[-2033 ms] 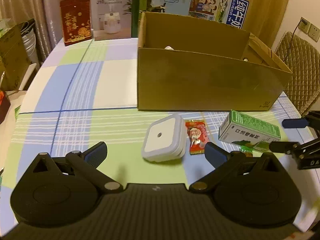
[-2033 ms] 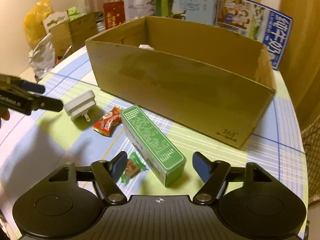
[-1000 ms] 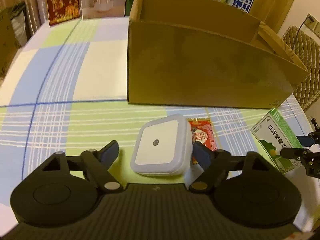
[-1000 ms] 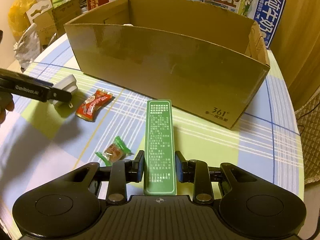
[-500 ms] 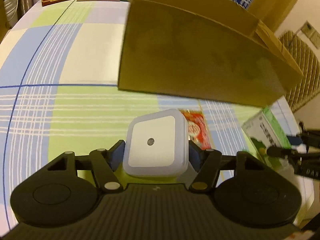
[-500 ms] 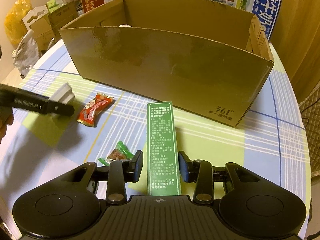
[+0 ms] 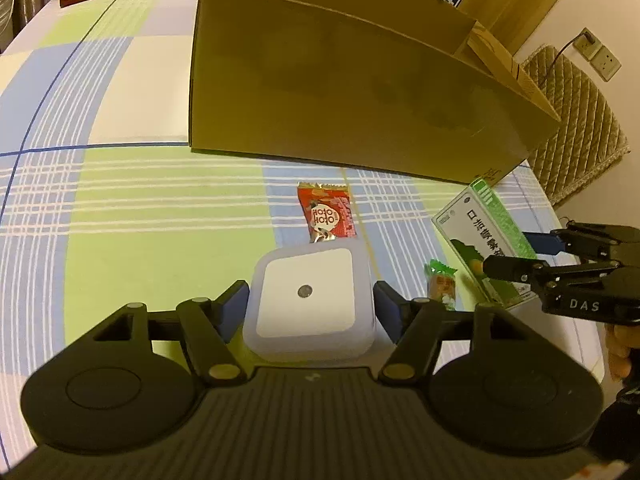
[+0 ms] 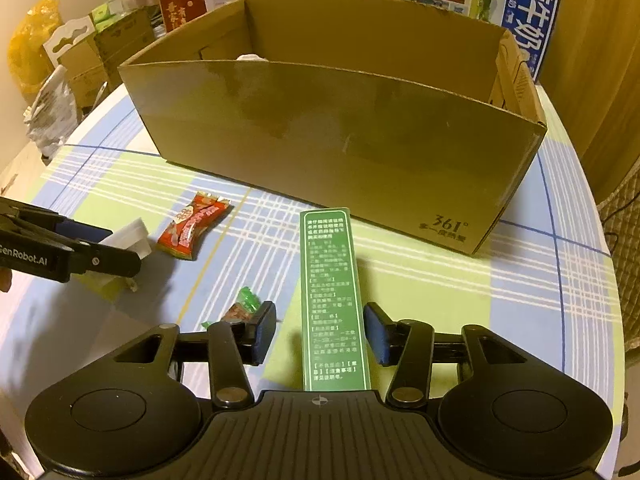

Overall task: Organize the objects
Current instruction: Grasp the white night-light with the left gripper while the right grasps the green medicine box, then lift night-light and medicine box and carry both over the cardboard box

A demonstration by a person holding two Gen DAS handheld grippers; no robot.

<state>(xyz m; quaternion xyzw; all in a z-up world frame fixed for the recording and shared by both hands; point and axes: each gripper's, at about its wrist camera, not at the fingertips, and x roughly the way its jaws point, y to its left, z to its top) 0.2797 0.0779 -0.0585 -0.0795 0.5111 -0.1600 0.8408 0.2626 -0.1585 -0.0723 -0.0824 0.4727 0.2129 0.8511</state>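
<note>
Where carton (image 8: 340, 128) wall blocks view, white item (image 8: 250, 57) barely shows.

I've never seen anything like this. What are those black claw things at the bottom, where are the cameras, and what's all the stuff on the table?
There is no robot here. A person holds a two-finger gripper in each hand, and each carries a wide-angle camera looking forward along its fingers, so there is one picture per hand. The left gripper is shut on a white square plug-in night light. The right gripper is open around a long green carton, with a gap on one side. On the checked tablecloth lie a red snack packet and a small green-wrapped candy, in front of a large open cardboard box.
</note>
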